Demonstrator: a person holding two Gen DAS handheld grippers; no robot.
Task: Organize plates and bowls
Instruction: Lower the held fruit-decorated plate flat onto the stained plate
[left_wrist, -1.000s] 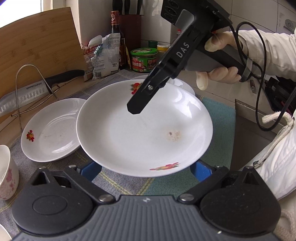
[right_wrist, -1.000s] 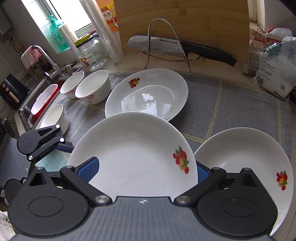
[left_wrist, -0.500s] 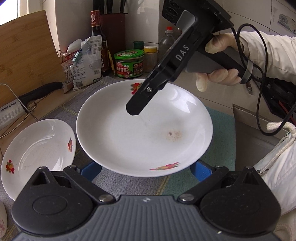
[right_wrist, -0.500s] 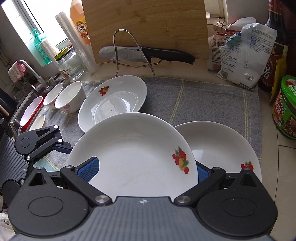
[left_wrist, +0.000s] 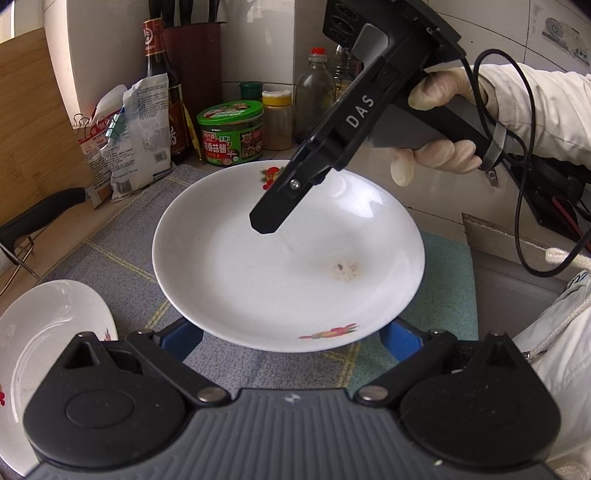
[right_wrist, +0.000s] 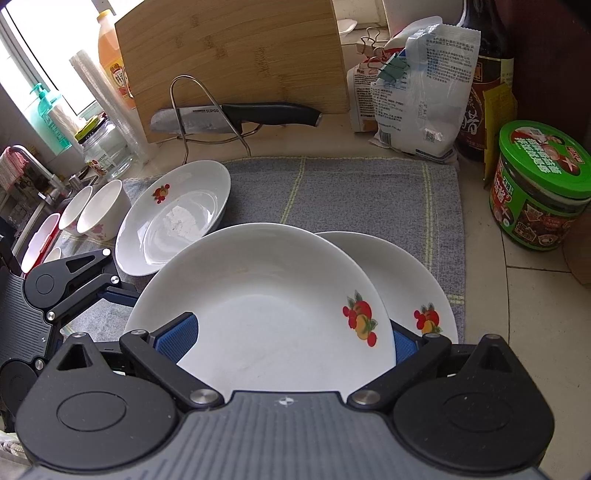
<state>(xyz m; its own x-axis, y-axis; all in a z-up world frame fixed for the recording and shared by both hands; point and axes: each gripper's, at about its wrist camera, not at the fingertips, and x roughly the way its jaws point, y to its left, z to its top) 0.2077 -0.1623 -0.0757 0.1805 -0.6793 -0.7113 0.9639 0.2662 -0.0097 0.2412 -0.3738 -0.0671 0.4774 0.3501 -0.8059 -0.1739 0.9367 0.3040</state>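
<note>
A white plate with fruit prints (left_wrist: 288, 266) is held above the grey mat between both grippers. My left gripper (left_wrist: 288, 338) grips its near rim in the left wrist view. My right gripper (right_wrist: 284, 338) grips the opposite rim; the same plate fills the right wrist view (right_wrist: 258, 310). It hangs partly over a second plate (right_wrist: 413, 280) lying on the mat. A third plate (right_wrist: 173, 218) lies at the left, also seen in the left wrist view (left_wrist: 48, 339). Two white bowls (right_wrist: 99, 210) stand beside it.
A grey mat (right_wrist: 351, 192) covers the counter. Behind it stand a bamboo cutting board (right_wrist: 236, 55), a knife on a wire rack (right_wrist: 236, 114), bags (right_wrist: 417, 96), a sauce bottle (right_wrist: 487, 85) and a green-lidded jar (right_wrist: 539, 184). A sink (right_wrist: 33, 240) lies at far left.
Both grippers have carried the held plate to the right along the mat. It now overlaps the right-hand plate, and the third plate and bowls have fallen back to the left.
</note>
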